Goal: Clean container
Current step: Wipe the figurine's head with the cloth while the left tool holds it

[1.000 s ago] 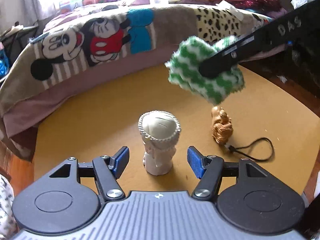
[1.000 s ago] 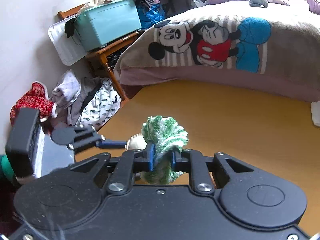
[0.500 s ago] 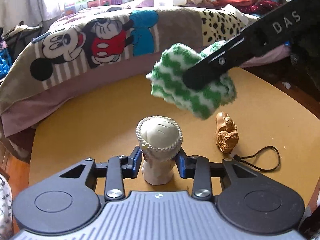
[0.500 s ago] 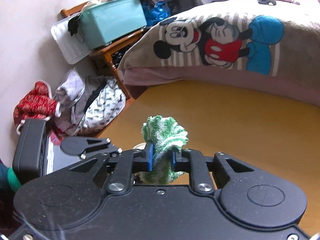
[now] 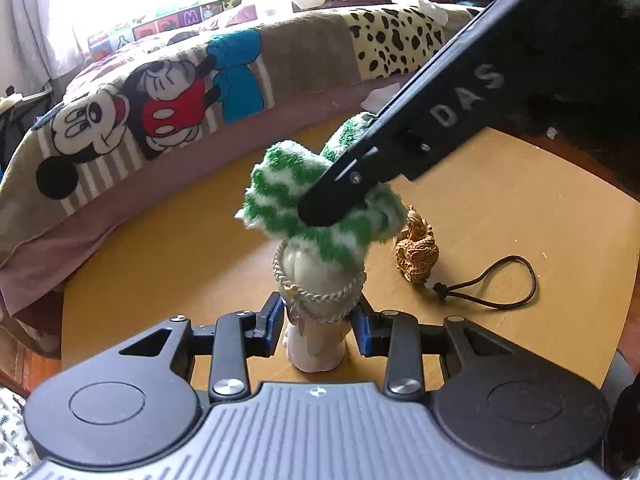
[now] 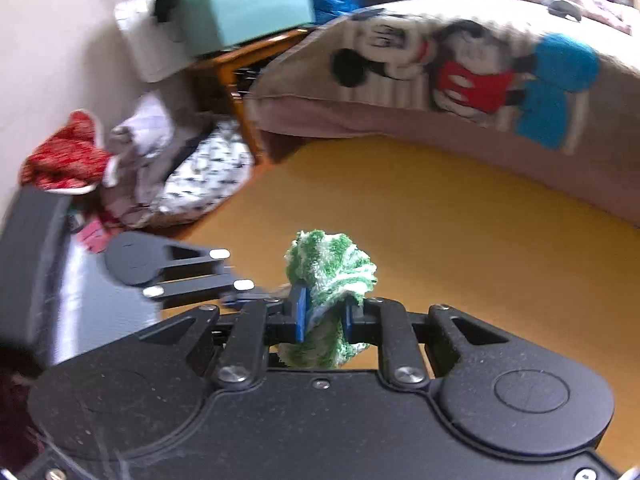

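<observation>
Standing upright on yellow table (image 5: 500, 208), cream container (image 5: 320, 300) sits clamped at its stem between blue pads (image 5: 274, 322) of left gripper (image 5: 318, 326). Right gripper (image 6: 323, 314), jaws pinched tight on green-white cloth (image 5: 320, 208), presses cloth onto container's rope-trimmed rim from upper right. Carved wooden charm (image 5: 416, 250) with black cord loop lies just right of container. Cartoon-mouse blanket (image 5: 160, 96) covers bed behind table.
</observation>
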A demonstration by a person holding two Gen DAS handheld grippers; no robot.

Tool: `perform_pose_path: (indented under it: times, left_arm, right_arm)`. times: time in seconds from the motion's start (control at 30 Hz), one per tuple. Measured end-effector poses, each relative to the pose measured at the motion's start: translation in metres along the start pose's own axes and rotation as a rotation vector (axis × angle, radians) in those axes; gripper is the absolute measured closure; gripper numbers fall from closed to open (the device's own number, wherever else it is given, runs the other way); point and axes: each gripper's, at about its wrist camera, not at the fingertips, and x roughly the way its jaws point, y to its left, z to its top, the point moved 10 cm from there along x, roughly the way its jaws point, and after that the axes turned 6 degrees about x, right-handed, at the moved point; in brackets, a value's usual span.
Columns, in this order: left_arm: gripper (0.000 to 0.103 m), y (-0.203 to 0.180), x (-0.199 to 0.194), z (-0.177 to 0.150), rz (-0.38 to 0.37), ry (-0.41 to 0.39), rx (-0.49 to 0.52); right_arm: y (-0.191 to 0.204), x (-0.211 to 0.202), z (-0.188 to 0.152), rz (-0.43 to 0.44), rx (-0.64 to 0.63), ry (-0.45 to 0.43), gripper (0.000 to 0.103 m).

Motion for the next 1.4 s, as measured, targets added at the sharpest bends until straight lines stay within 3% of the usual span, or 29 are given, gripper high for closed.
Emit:
perform_pose_path:
  times: [0.1,0.27,0.43,0.57,0.83,1.03,1.3,1.4]
  left_arm:
    - [0.069,0.001,0.001,0.0,-0.003,0.002,-0.004]
    - [0.069,-0.001,0.001,0.001,-0.007,0.005,-0.001]
    - [0.069,-0.003,0.001,0.001,-0.009,0.004,0.007]
    - [0.069,-0.003,0.002,0.001,-0.013,0.004,0.004]
    - [0.069,0.001,0.006,0.003,-0.012,0.014,-0.02]
    - [0.069,0.0,0.006,0.002,-0.009,0.014,-0.007]
    - [0.069,-0.001,0.005,0.0,-0.015,0.01,0.002]
    - [0.069,0.001,0.005,0.0,-0.022,0.008,-0.005]
  right_arm:
    - [0.0,-0.001,-0.001,0.002,-0.013,0.013,0.087]
    - [0.027,-0.007,-0.006,0.124,-0.072,0.028,0.087]
    - [0.025,0.001,0.003,0.024,-0.092,-0.017,0.087]
    - [0.004,0.003,0.004,-0.041,-0.042,0.002,0.087]
    - [0.005,-0.008,-0.017,-0.008,-0.077,0.077,0.087]
    - [0.027,-0.006,-0.018,0.032,-0.125,0.048,0.087]
    - [-0.013,0.001,-0.003,-0.076,-0.024,0.014,0.087]
    - [-0.01,0.001,-0.009,-0.024,-0.017,0.047,0.087]
